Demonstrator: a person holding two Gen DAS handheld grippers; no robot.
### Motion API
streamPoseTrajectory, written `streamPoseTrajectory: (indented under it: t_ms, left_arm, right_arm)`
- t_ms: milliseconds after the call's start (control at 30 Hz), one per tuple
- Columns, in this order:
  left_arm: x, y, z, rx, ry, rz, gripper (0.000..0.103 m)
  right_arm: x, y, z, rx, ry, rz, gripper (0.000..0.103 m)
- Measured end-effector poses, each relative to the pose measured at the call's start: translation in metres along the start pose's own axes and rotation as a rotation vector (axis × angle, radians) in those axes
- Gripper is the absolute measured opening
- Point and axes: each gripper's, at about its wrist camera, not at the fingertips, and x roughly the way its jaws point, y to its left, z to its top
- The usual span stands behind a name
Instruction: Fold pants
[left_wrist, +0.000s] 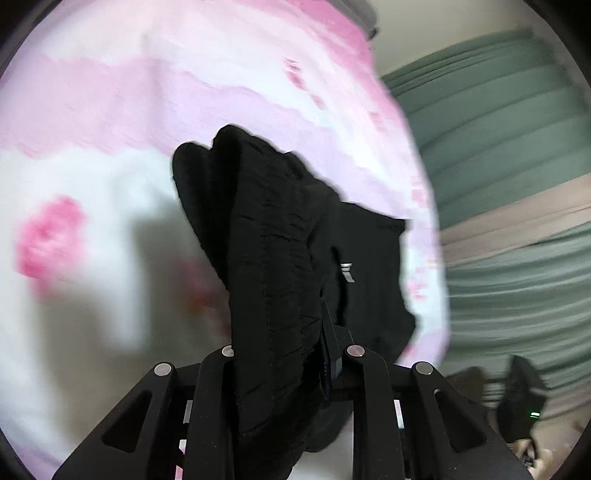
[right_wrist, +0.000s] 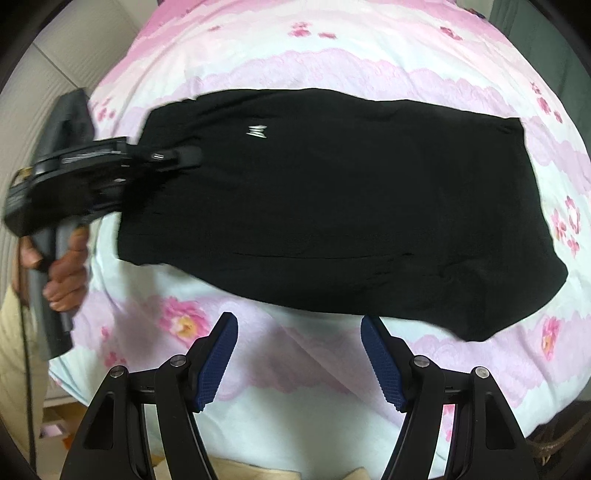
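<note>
Black pants (right_wrist: 332, 206) lie spread across a pink and white flowered bedsheet (right_wrist: 332, 55), with a small white logo (right_wrist: 257, 132) near their left end. My left gripper (right_wrist: 184, 158) is shut on the pants' left end. In the left wrist view the gathered waistband (left_wrist: 273, 280) is bunched between its fingers (left_wrist: 334, 354) and lifted off the sheet. My right gripper (right_wrist: 299, 362) is open and empty, with blue pads (right_wrist: 218, 362), just in front of the pants' near edge.
Green and beige curtains (left_wrist: 509, 184) hang beyond the bed's edge in the left wrist view. A hand (right_wrist: 66, 273) holds the left gripper's handle at the left of the right wrist view. A floor and boxes (right_wrist: 55, 424) show at lower left.
</note>
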Motion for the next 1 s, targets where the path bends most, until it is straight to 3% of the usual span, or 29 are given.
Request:
streamPoseTrajectory:
  t_ms: [167,333,667,833,1000]
  left_arm:
    - [0.012,0.008,0.004,-0.022,0.091,0.154,0.023]
    - [0.013,-0.013,0.000,-0.060,0.078,0.251,0.022]
    - [-0.002,-0.100,0.009,-0.036,0.037,0.303,0.022]
    - [0.019,-0.159,0.013,0.025,0.039,0.375,0.023]
    - [0.053,-0.207,0.015,-0.003,0.043,0.390,0.023]
  right_arm:
    - [-0.002,-0.005,-0.002,0.013,-0.006,0.017,0.070]
    - [-0.013,-0.016,-0.006,0.030,-0.033,0.031,0.070]
    - [-0.054,-0.080,-0.007,0.095,-0.145,0.027,0.070]
    - [-0.081,-0.124,-0.002,0.097,-0.213,0.012,0.070]
    - [-0.106,-0.168,0.010,0.074,-0.259,-0.029,0.070]
